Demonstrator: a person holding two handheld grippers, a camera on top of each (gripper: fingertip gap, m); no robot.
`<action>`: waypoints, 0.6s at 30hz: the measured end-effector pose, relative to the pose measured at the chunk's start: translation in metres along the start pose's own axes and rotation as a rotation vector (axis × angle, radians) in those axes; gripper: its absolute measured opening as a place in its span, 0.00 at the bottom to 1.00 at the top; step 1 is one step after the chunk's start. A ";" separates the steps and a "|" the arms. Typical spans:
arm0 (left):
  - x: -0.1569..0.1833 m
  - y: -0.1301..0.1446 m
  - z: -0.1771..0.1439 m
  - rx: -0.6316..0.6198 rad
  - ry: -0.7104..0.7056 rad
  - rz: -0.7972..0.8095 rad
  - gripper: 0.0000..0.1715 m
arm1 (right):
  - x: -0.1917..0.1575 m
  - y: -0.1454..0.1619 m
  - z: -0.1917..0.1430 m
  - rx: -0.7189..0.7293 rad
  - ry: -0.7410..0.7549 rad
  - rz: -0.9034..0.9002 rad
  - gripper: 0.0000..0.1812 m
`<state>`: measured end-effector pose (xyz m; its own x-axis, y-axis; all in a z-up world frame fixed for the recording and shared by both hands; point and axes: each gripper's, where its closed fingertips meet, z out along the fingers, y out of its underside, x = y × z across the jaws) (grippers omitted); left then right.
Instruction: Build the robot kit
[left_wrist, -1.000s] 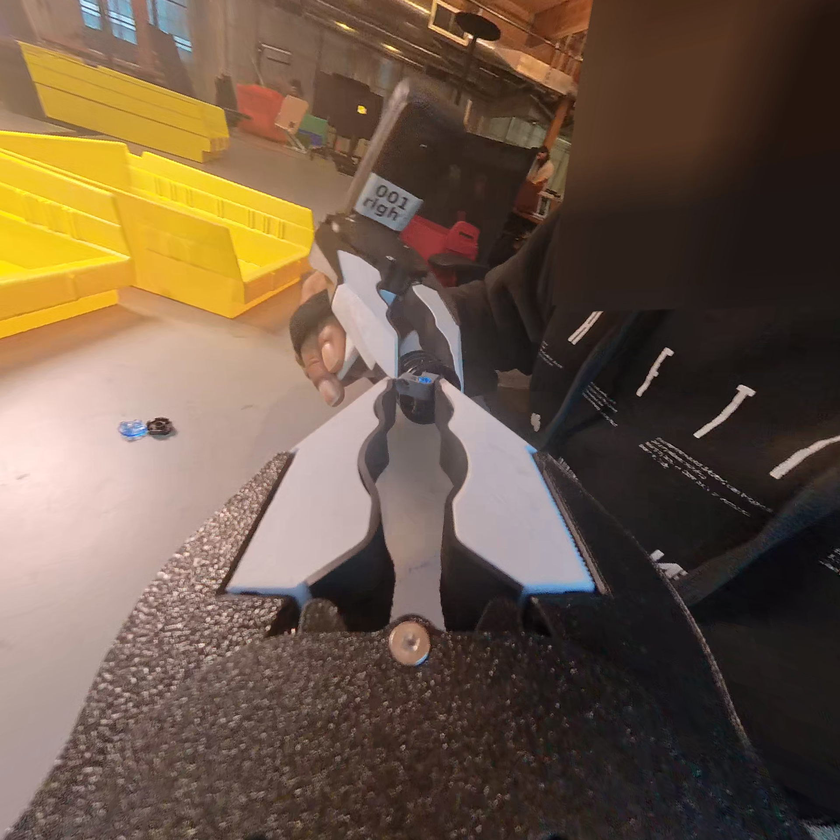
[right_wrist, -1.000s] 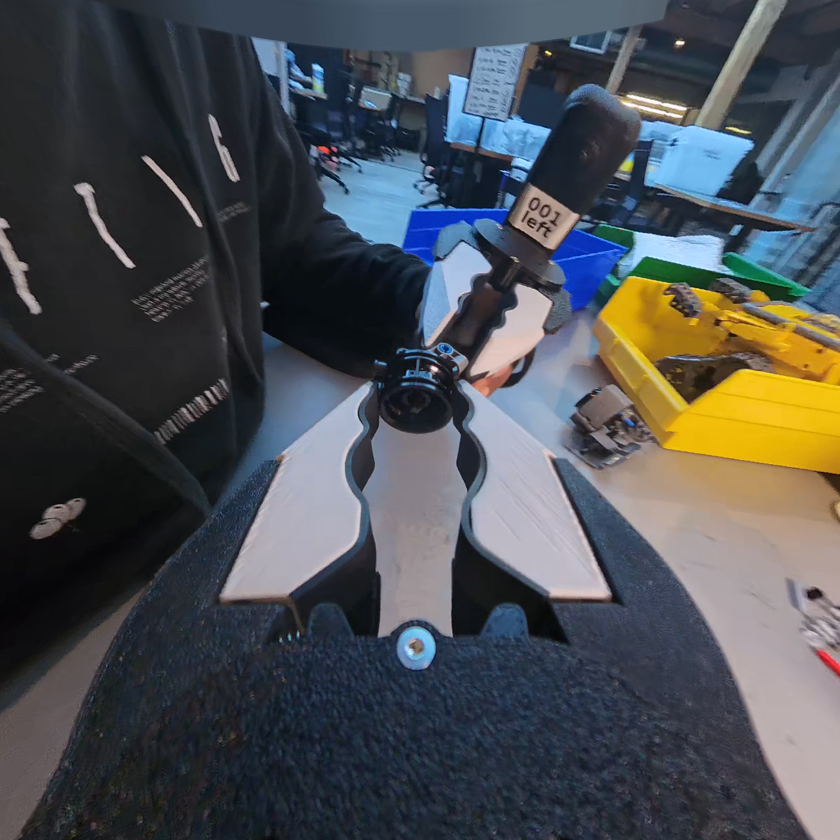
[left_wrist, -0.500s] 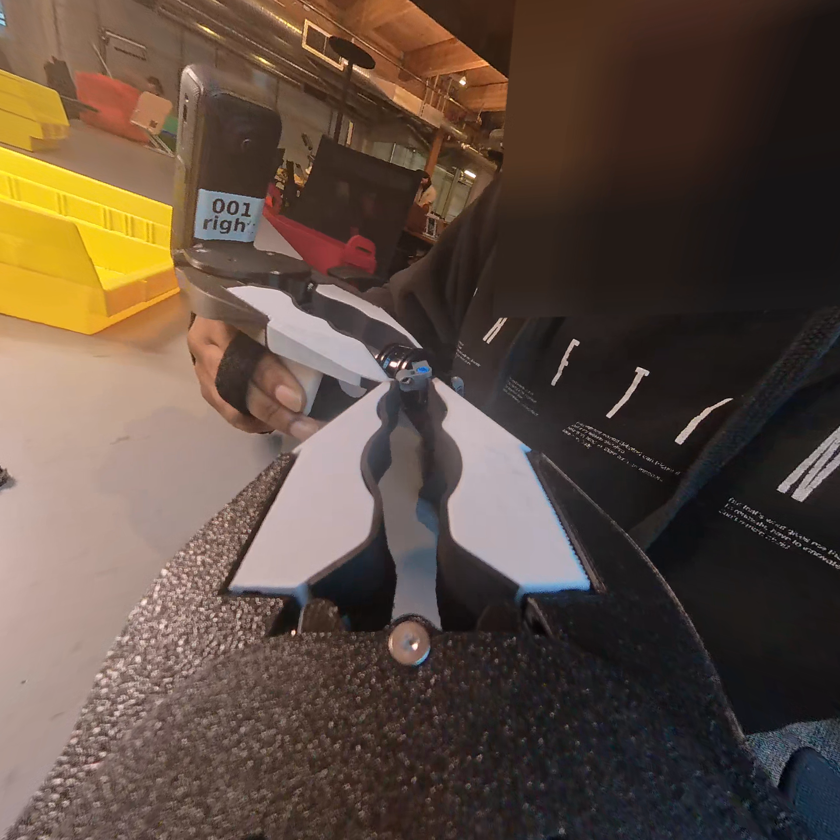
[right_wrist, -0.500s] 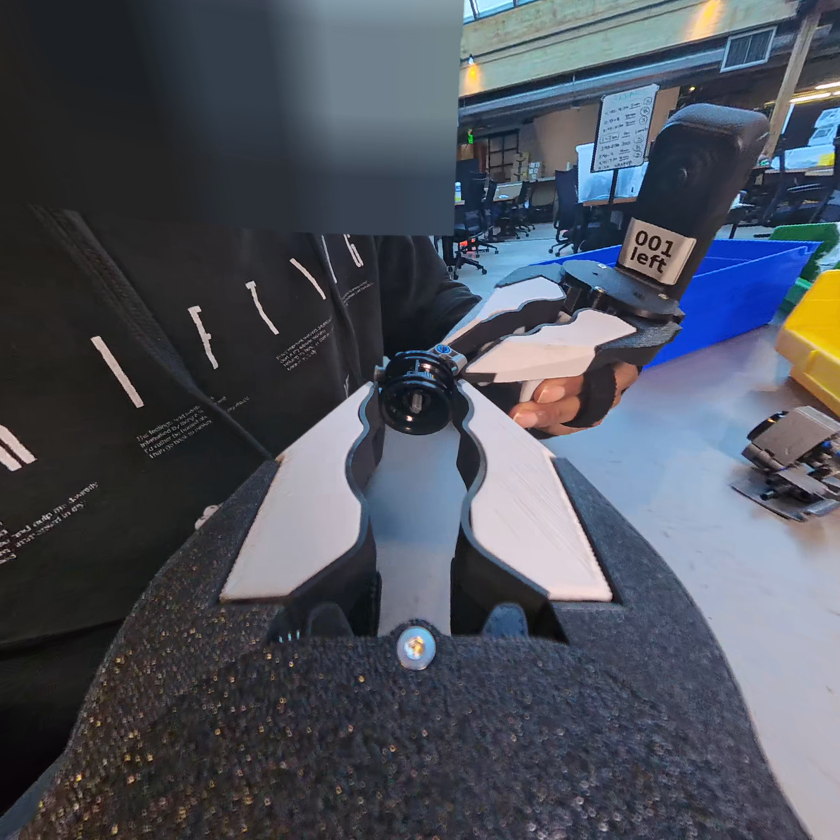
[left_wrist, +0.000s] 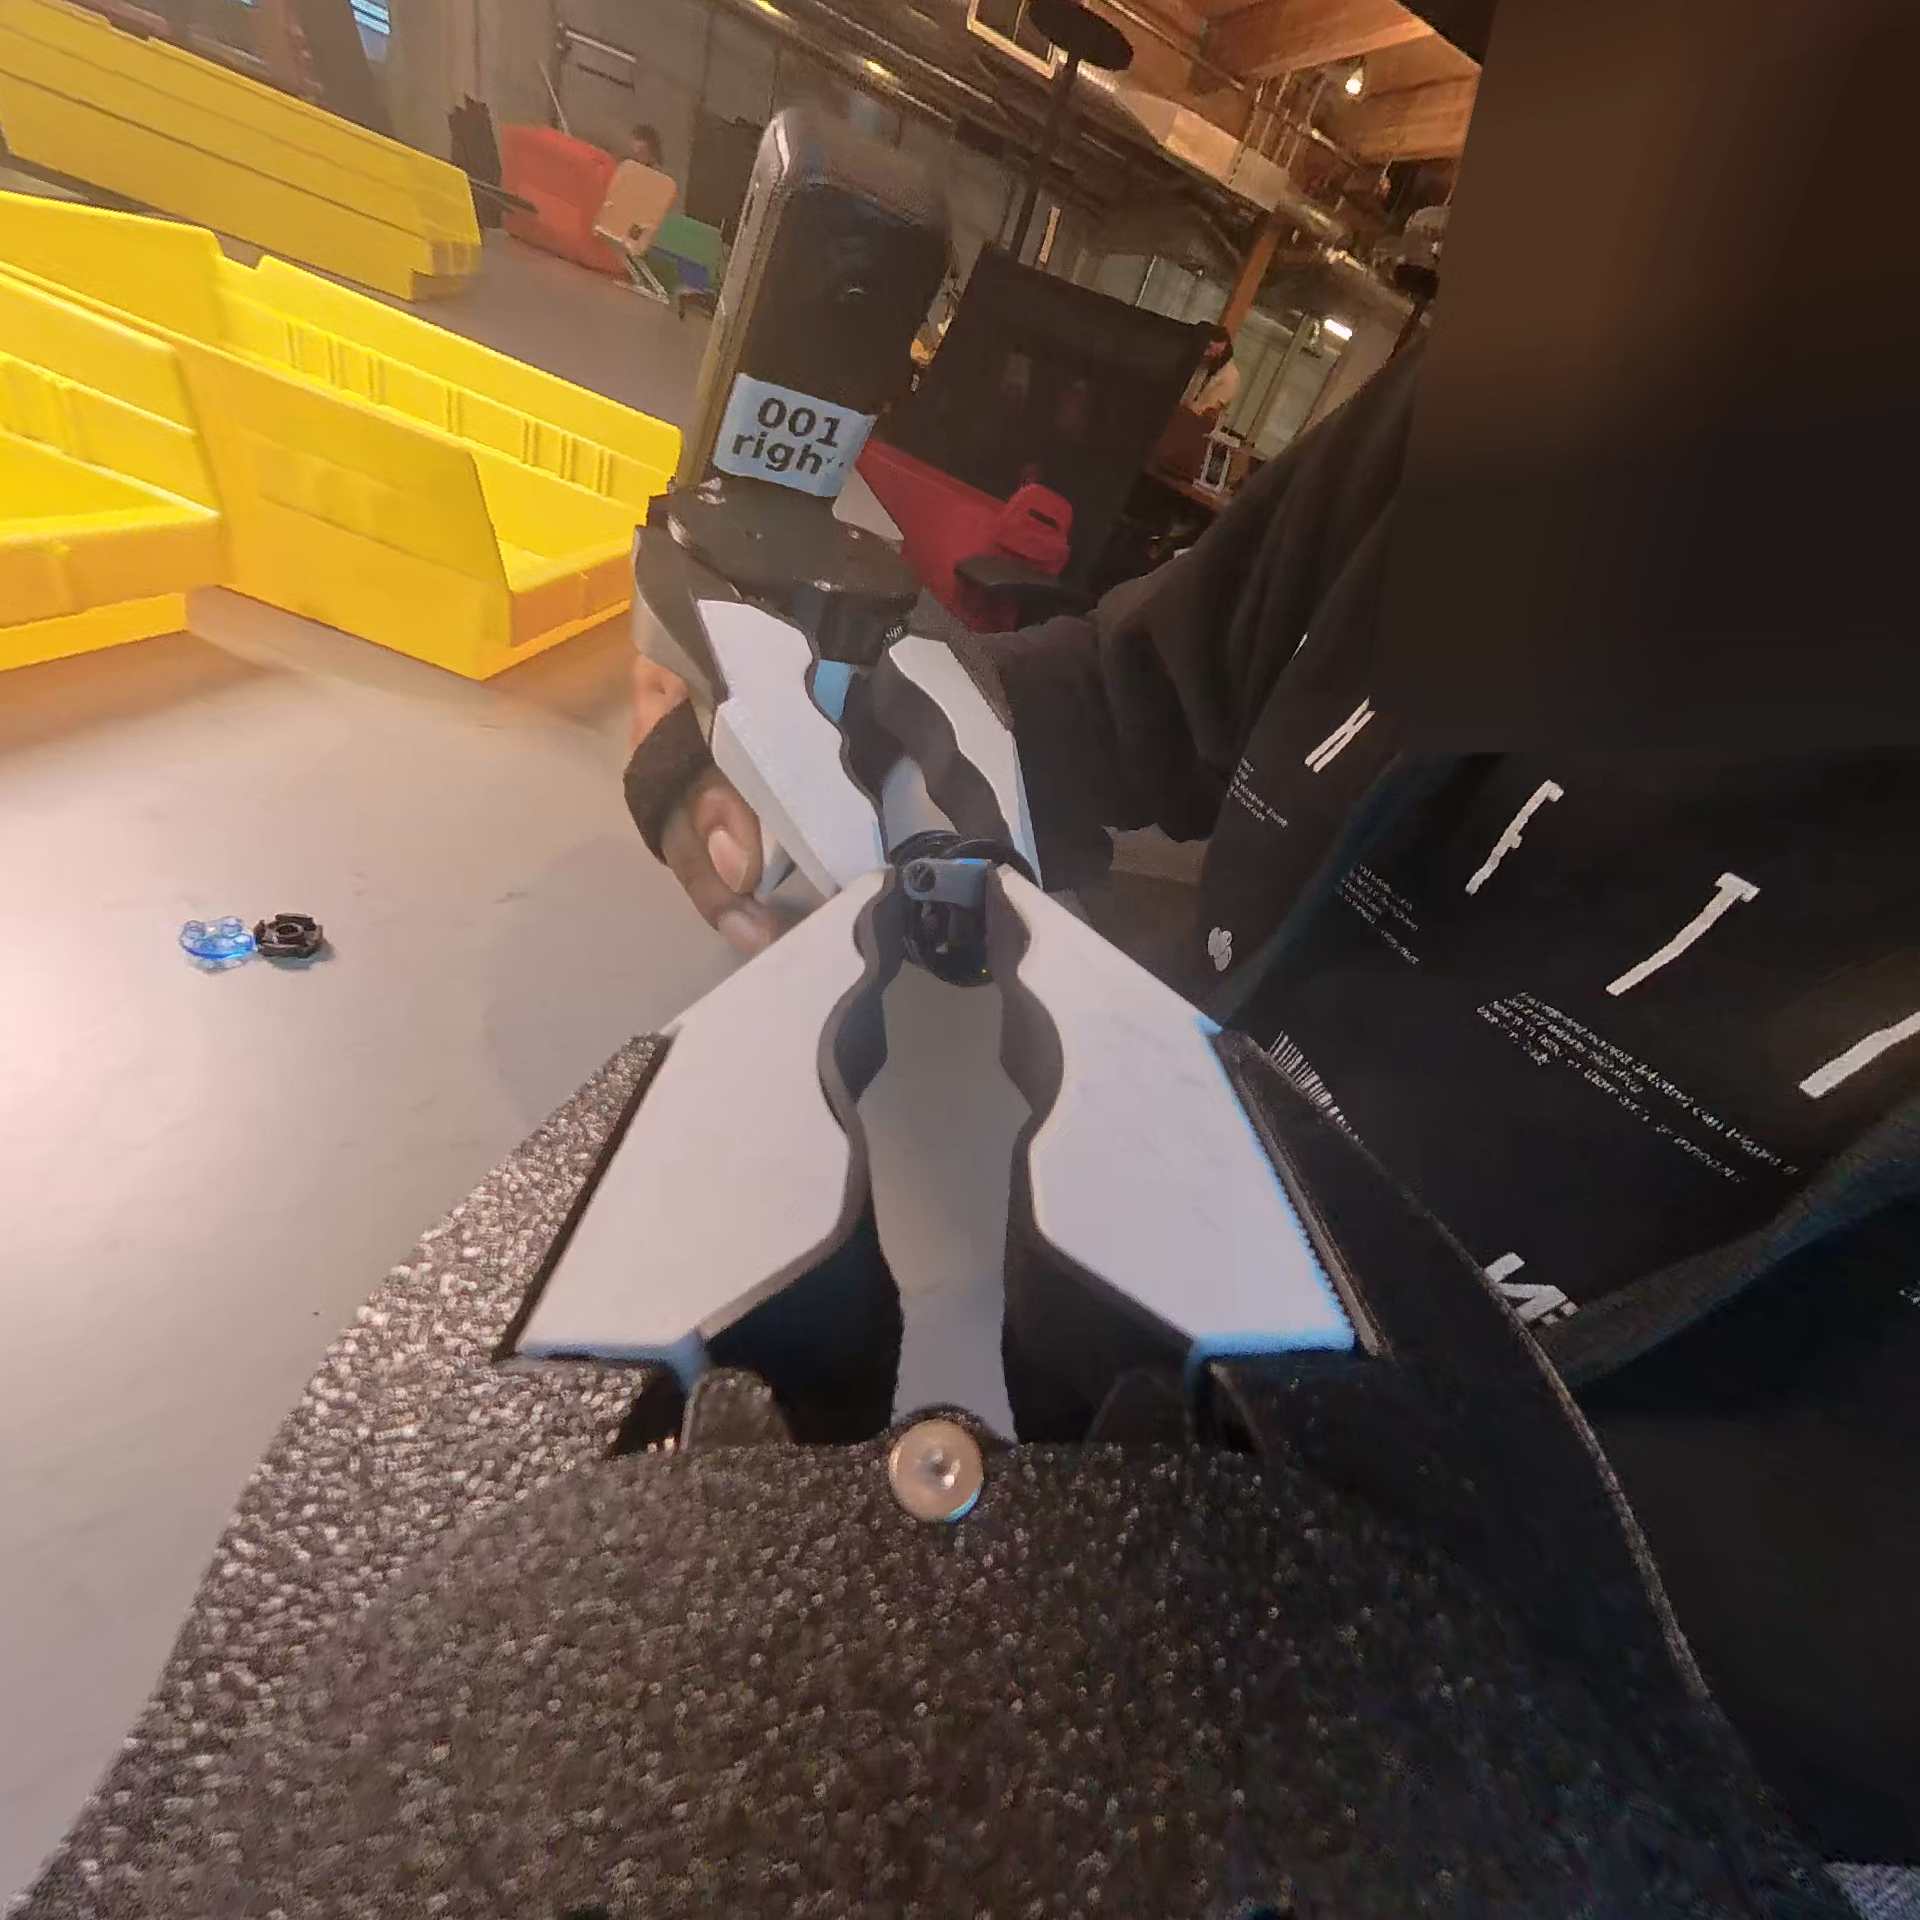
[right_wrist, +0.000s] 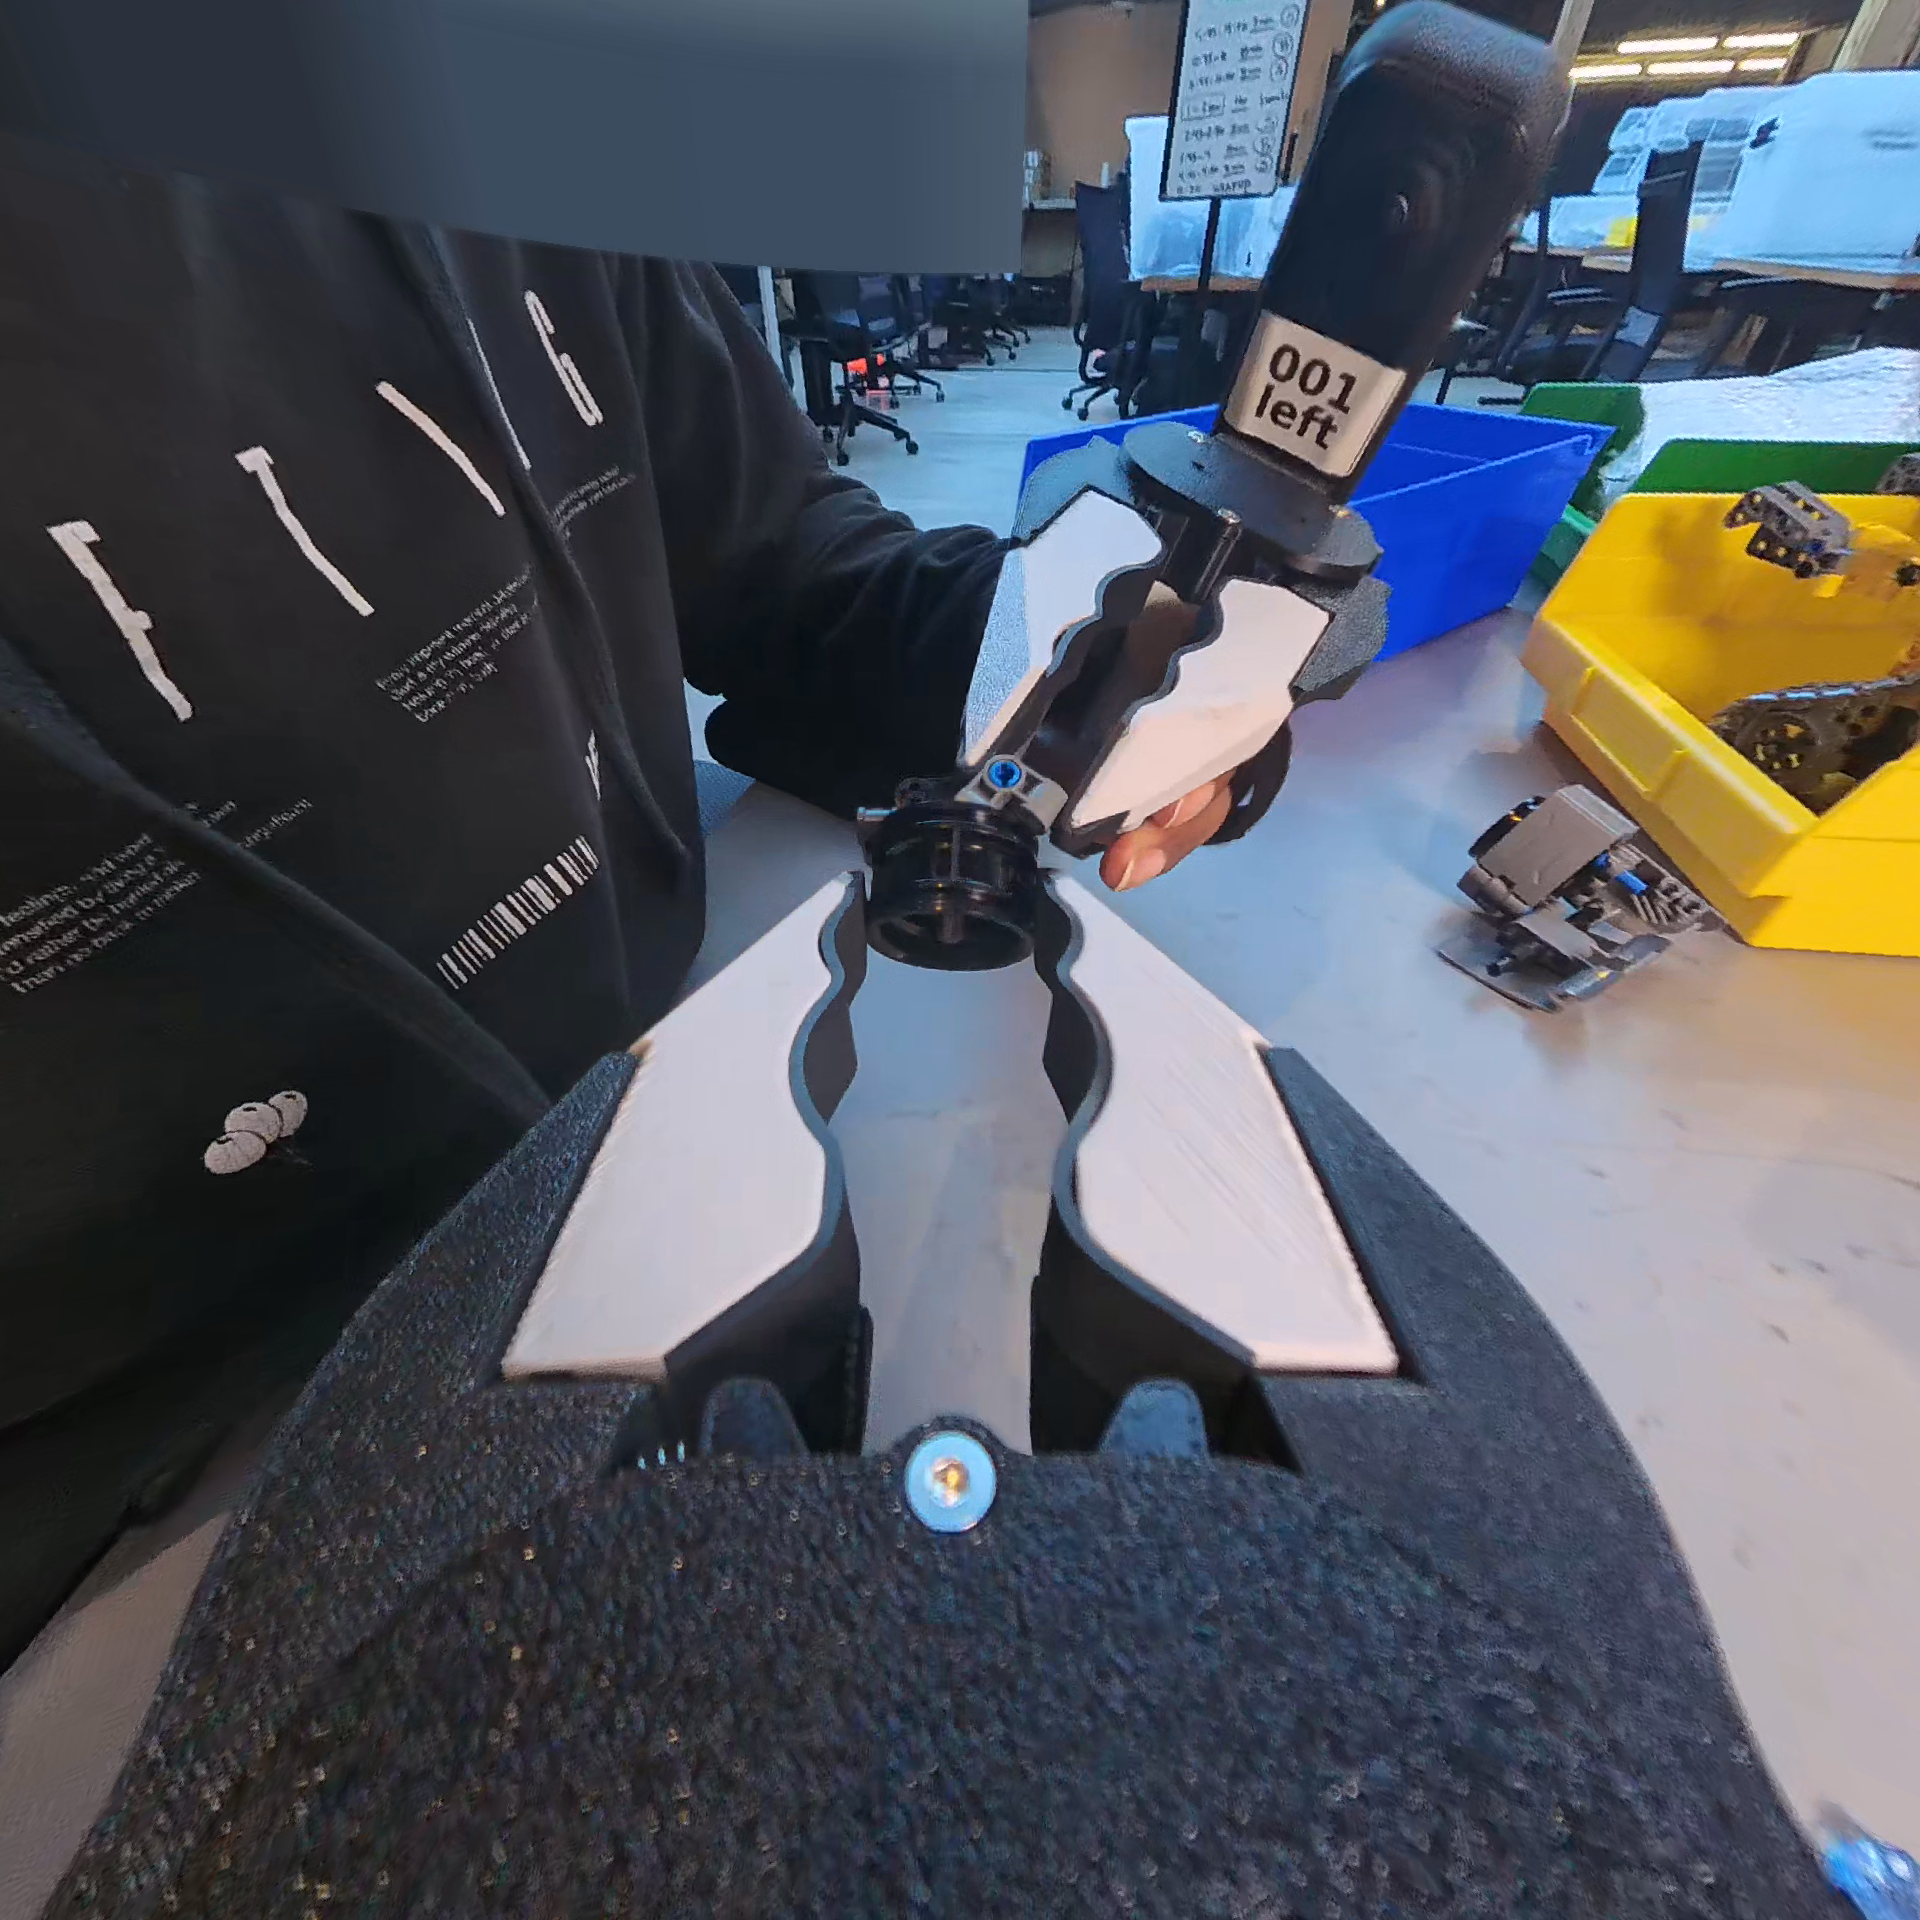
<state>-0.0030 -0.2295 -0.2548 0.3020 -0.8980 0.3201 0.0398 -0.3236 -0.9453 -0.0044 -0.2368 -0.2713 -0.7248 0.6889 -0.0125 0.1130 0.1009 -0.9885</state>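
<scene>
Grey tabletop (left_wrist: 312, 1143) in a large workshop hall carries, at the far left of the left wrist view, a row of yellow bins (left_wrist: 416, 499), with a small clear blue disc (left_wrist: 213, 940) and a small black ring (left_wrist: 291, 932) lying just beside each other on the bare surface in front of them. Toward the middle, the right gripper (left_wrist: 925, 868) comes in from above, held in a hand (left_wrist: 707, 842) and topped by a black camera with a label. It meets the left gripper (left_wrist: 943, 914) tip to tip, and both sets of tips close around one black round part (left_wrist: 951, 951) held in the air above the table. To the right is the person's black hooded top (left_wrist: 1558, 987) with white print. In the right wrist view the top fills the left side. At the centre, the right gripper's fingers lie against both sides of the black round part, clamped on it. The left gripper pinches a grey connector with a blue pin (right_wrist: 1003, 774) on the part's top edge. Farther right stand a blue bin (right_wrist: 1455, 540), a grey-and-black brick assembly (right_wrist: 1558, 904) on the table, and a yellow bin of parts (right_wrist: 1662, 779).
</scene>
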 end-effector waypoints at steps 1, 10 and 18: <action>0.003 0.000 0.000 -0.008 0.009 0.018 0.08 | -0.003 -0.002 0.000 0.015 -0.019 0.007 0.17; 0.038 0.002 0.012 0.025 0.263 -0.027 0.07 | -0.039 -0.009 0.004 0.079 -0.330 0.173 0.17; 0.035 0.001 0.011 0.052 0.288 -0.056 0.07 | -0.034 -0.006 0.004 0.053 -0.314 0.217 0.17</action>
<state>0.0178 -0.2578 -0.2456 0.0159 -0.9293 0.3690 0.1002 -0.3658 -0.9253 0.0167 -0.2642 -0.2656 -0.8616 0.4359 -0.2602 0.2576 -0.0663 -0.9640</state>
